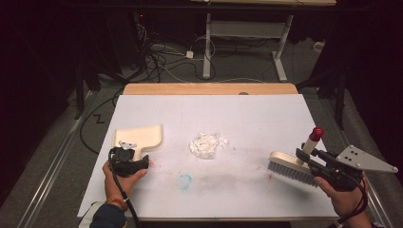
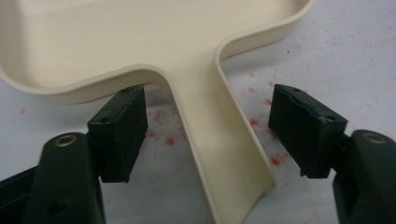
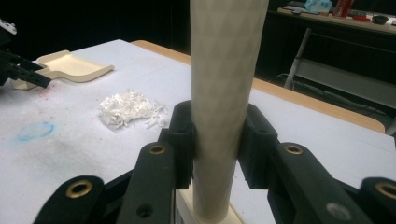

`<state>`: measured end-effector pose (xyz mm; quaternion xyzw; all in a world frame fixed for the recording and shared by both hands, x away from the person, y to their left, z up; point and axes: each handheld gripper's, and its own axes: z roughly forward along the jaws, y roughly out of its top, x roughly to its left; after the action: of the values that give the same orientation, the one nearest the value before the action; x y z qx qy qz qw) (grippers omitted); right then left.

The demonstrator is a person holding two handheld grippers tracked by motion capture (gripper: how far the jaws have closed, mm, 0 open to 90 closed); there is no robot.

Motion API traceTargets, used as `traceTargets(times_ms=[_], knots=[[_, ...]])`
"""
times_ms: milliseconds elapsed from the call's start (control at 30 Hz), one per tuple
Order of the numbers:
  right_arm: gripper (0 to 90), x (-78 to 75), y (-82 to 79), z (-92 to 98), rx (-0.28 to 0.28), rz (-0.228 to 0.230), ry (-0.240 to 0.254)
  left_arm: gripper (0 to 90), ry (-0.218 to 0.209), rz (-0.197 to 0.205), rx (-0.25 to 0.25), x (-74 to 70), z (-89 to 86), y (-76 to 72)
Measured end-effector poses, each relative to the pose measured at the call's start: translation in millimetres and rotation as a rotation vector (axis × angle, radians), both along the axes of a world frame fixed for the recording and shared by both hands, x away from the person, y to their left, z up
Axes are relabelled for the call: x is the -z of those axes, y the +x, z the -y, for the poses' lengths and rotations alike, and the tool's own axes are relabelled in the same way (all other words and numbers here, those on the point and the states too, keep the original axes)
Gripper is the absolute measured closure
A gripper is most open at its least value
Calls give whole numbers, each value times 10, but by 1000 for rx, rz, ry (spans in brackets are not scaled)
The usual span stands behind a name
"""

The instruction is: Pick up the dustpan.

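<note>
Two grippers are in my hands at the white table; my left gripper sits at the near left, its jaws spread apart on either side of the cream dustpan's handle, and I see a clear gap between each pad and the handle, so nothing is grasped there; the dustpan lies flat on the white surface, its tray pointing away from me; red specks dot the table around the handle.

My right gripper is at the near right, clenched on the pale handle of the brush; from the right gripper view the handle stands upright between the two black jaws, both pads pressed against it; from the high view the brush's bristles reach down to the table and a red cap tops the handle; the grey three-cornered plate rides above my right hand.

Between the dustpan and the brush, near the table's middle, lies a small heap of white shredded scraps; a faint blue ring mark shows on the surface nearer to me, apart from the heap.
</note>
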<state>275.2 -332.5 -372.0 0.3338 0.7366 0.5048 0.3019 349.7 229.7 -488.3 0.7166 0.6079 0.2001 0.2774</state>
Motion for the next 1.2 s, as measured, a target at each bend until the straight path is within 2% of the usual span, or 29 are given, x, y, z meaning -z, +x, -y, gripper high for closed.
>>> traceTargets(times_ms=[133, 267, 467, 567, 733, 933, 1000, 1033, 1200], knots=[[709, 13, 4, -2, 0, -7, -2, 306, 2, 1, -3, -7, 0, 78], [709, 28, 13, -18, -6, -12, -8, 469, 2, 0, 10, -23, -40, 132], [709, 46, 28, -27, -2, -24, -5, 633, 30, -5, 56, -35, -40, 202], [710, 54, 33, -28, -3, -25, -4, 635, 57, -10, 81, -42, -34, 225], [709, 63, 42, -54, -12, -28, -9, 638, 39, -15, 99, -59, -69, 243], [709, 72, 64, -47, -11, -34, -6, 639, 58, -26, 122, -109, -72, 255], [709, 74, 70, -35, -9, -33, -6, 640, 57, -27, 132, -146, -85, 243], [710, 73, 72, -29, -8, -31, -3, 640, 72, -26, 145, -186, -88, 221], [710, 58, 79, 1, 5, -24, 9, 640, 93, -10, 168, -303, -88, 123]])
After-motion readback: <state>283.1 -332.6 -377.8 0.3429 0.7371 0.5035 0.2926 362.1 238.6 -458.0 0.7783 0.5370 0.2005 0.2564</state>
